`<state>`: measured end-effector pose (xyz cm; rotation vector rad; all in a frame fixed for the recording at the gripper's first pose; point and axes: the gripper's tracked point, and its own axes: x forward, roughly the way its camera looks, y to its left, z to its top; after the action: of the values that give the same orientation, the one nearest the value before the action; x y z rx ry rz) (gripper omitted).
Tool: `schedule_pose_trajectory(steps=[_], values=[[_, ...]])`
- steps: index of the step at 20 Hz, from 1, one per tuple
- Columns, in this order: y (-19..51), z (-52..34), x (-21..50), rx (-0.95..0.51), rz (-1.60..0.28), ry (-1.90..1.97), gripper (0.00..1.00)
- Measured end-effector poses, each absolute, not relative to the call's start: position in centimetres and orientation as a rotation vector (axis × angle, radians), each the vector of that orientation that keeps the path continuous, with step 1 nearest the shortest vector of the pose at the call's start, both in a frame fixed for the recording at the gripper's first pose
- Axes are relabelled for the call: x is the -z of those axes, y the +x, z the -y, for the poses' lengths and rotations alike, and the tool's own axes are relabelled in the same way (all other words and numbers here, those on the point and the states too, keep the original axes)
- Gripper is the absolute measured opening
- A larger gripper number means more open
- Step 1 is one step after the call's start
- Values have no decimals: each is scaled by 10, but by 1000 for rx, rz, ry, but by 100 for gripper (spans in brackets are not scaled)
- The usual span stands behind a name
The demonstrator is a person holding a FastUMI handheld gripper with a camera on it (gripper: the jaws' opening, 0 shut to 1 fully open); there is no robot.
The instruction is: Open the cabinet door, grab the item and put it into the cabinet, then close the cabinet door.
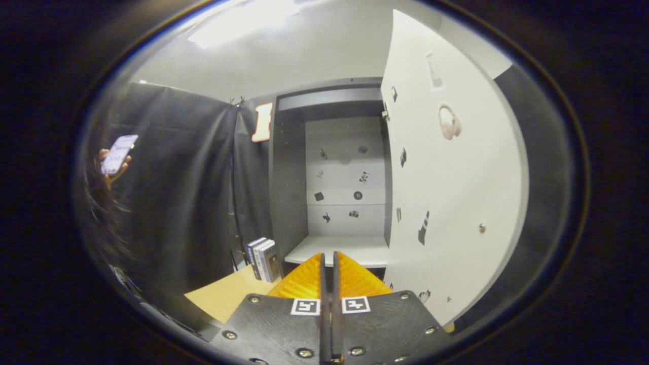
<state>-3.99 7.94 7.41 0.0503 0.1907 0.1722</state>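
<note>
The cabinet [289, 192] stands straight ahead with its door open. It has a dark frame, a white back panel with small stickers and a white shelf [350, 249] with nothing lying on it. The white door [456, 203] is swung out to the right of the fingers and carries a small round knob [482, 227]. A few upright books [263, 258] stand on the tan table [228, 294], just left of the cabinet and ahead-left of the fingers. My gripper [329, 256] is shut, fingers pressed together with nothing between them, the tips pointing at the shelf's front edge.
Black cloth walls close the booth to the left of the cabinet. At the far left a person's hand [114, 170] holds up a phone [119, 153]. The open door blocks the space to the right.
</note>
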Motion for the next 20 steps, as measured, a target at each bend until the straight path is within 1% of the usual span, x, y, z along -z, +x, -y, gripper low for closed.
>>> schedule_pose_trajectory(steps=[5,8,9,10,12,13,14,17,18,20], values=[[-6,-94,-9,-141,-293,-17,1],[7,-112,34,-180,-374,5,1],[9,-115,49,-185,-401,3,6],[13,-114,59,-178,-415,0,9],[17,-120,82,-192,-448,22,20],[20,-120,96,-189,-472,24,30],[19,-121,111,-191,-502,27,35],[17,-124,154,-191,-583,28,74],[15,-124,168,-192,-606,29,75],[11,-127,192,-188,-654,34,75]])
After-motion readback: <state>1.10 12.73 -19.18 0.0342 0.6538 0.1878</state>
